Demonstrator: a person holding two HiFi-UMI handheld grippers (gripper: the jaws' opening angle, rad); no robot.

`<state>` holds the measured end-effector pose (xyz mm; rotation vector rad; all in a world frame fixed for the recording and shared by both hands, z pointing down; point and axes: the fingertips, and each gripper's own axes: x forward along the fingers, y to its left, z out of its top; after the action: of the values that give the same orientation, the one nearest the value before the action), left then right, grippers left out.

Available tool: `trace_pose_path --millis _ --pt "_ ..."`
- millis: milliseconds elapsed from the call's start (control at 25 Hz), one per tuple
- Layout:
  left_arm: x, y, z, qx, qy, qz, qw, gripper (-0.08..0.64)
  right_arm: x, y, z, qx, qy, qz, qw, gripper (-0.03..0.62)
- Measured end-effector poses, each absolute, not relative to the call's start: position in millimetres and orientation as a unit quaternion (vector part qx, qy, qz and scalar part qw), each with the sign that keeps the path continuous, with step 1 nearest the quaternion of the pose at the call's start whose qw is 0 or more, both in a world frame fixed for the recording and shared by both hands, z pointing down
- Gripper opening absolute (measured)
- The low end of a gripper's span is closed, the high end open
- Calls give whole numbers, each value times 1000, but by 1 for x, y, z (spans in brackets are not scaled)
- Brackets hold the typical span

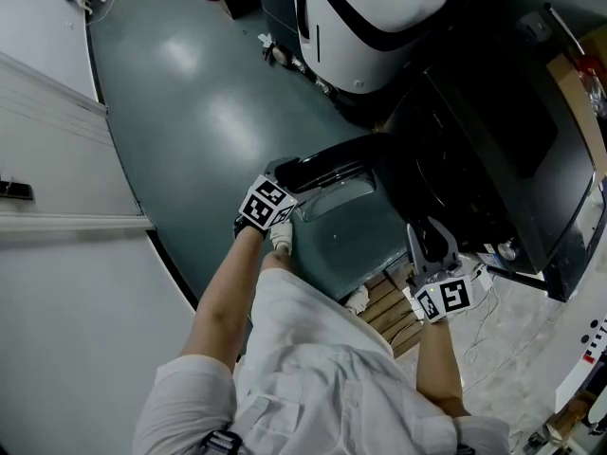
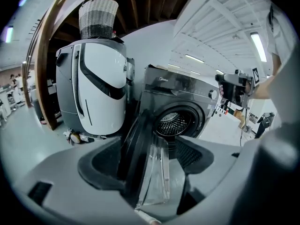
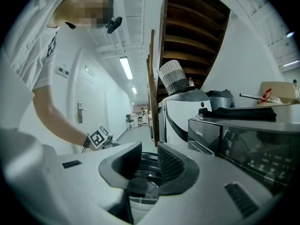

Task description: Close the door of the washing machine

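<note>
A dark front-loading washing machine (image 1: 493,159) stands at the right, its round door (image 1: 332,173) swung wide open toward the left with the glass bowl (image 1: 337,202) facing me. My left gripper (image 1: 285,180) is at the door's free edge. In the left gripper view the door (image 2: 132,144) runs edge-on between the wide jaws of the left gripper (image 2: 150,170), and the drum opening (image 2: 176,121) shows beyond. My right gripper (image 1: 432,240) hovers in front of the machine, open, holding nothing. In the right gripper view the door (image 3: 145,184) shows past the jaws of the right gripper (image 3: 147,165).
A white-and-black appliance (image 1: 370,27) stands beside the washer, a woven basket (image 2: 97,18) on top. A wooden pallet (image 1: 384,311) lies under my right arm, cables (image 1: 493,339) trail at the right. A white wall (image 1: 57,207) bounds the grey floor (image 1: 209,112) on the left.
</note>
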<state>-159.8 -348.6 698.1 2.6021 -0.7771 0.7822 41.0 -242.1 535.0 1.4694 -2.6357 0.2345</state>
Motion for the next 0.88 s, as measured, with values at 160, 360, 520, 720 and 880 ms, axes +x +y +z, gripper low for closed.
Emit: trace_pose_path --millis 160,360,520,720,880 --pt "-146 -321 697 906 -275 276 166 353 54 -226 535 482 -870 81 57 118" --pt "-122 -287 698 906 -270 275 176 353 72 -208 531 483 -870 79 52 118" --pt "-98 -261 699 906 -262 274 186 353 88 -195 529 485 -870 80 50 118" --pt "-63 -234 699 911 -248 265 197 353 111 -181 529 490 -867 80 48 118" --pt "-34 -217 698 916 -234 255 205 353 132 -169 524 501 -861 76 49 118"
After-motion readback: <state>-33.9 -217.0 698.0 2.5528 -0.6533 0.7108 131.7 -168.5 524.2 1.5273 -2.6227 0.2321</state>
